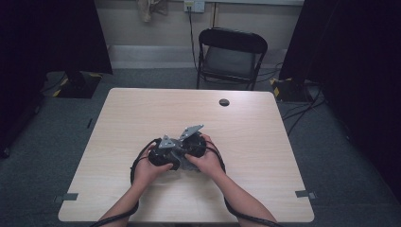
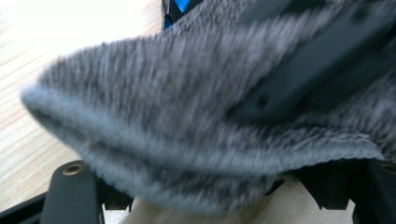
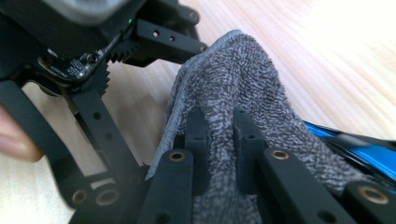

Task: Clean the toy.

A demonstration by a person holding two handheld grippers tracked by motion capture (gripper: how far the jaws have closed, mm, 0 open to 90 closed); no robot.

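Resting on the wooden table, both grippers sit side by side near its middle. The grey cloth lies between them; the right gripper clamps a fold, and the left gripper also grips it.

I see both forearms coming in from six o'clock, my left gripper and right gripper pressed close together at the table's middle. The right jaws pinch a fold of grey cloth tight. The left jaws stand partly apart around the same cloth.
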